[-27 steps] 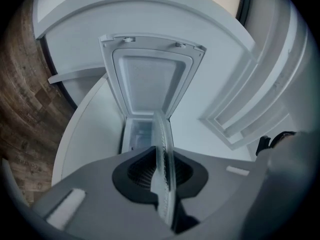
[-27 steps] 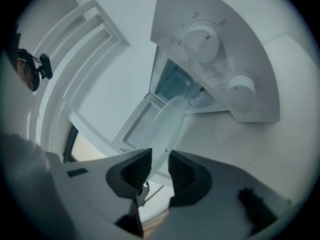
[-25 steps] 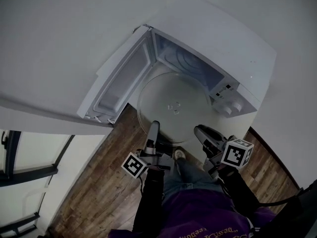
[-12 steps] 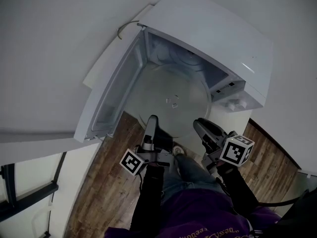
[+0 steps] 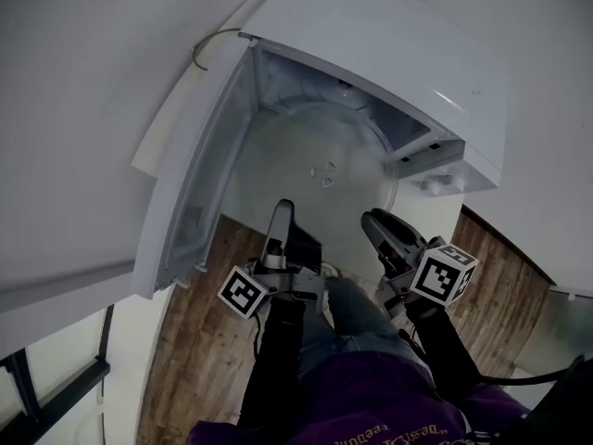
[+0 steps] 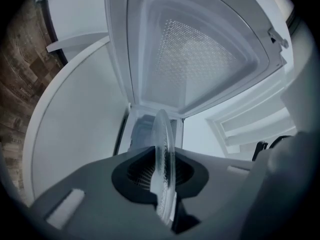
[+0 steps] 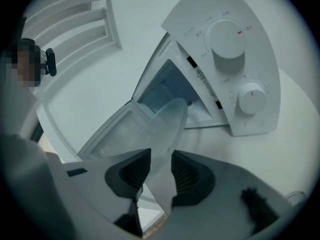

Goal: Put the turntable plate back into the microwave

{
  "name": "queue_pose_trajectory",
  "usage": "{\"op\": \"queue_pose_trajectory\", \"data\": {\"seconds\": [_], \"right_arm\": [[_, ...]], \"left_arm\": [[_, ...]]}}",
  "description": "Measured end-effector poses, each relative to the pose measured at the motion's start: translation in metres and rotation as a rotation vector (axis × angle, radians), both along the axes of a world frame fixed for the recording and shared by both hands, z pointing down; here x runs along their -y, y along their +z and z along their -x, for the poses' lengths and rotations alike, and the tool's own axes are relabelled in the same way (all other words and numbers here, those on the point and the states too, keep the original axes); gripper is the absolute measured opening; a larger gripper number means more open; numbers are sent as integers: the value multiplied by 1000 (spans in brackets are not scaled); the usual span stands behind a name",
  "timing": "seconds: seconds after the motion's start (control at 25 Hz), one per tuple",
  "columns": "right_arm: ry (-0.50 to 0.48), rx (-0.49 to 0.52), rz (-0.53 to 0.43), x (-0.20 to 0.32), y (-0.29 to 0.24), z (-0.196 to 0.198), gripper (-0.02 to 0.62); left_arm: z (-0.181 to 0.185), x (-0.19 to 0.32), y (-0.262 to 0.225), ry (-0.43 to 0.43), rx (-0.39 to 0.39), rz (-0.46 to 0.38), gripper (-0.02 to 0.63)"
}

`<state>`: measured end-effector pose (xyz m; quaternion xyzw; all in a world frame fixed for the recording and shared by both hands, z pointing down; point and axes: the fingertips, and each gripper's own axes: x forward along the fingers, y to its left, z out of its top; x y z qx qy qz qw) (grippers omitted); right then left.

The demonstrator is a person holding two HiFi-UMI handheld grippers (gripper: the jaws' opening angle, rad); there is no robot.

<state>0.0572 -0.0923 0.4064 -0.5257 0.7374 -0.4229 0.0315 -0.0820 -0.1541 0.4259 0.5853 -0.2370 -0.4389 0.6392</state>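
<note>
The clear glass turntable plate (image 5: 315,170) is held by its near rim, its far part inside the open white microwave (image 5: 398,44). My left gripper (image 5: 283,213) is shut on the rim at the left; in the left gripper view the plate (image 6: 162,144) stands edge-on between the pads of the left gripper (image 6: 162,173). My right gripper (image 5: 372,222) holds the rim at the right. Its jaws are opening, with the plate (image 7: 165,121) slanting between the pads of the right gripper (image 7: 159,170) and touching both. The microwave door (image 5: 195,184) hangs wide open at the left.
The microwave's control panel with two dials (image 7: 230,39) lies right of the opening. A thin cable (image 5: 208,44) runs behind the oven on the white counter (image 5: 83,109). Wood floor (image 5: 185,360) and the person's legs (image 5: 352,341) are below.
Both grippers have pushed forward and the plate has gone further into the microwave's opening. The microwave and its door now sit higher and larger in the head view.
</note>
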Motion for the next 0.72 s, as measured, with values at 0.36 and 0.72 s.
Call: {"op": "queue_pose_trajectory", "data": {"seconds": [0.36, 0.72], "right_arm": [[41, -20, -24, 7, -2, -3, 123], [78, -14, -21, 3, 3, -10, 143]], "left_arm": [[-8, 14, 1, 34, -25, -7, 41], [-12, 26, 6, 17, -29, 8, 44]]}}
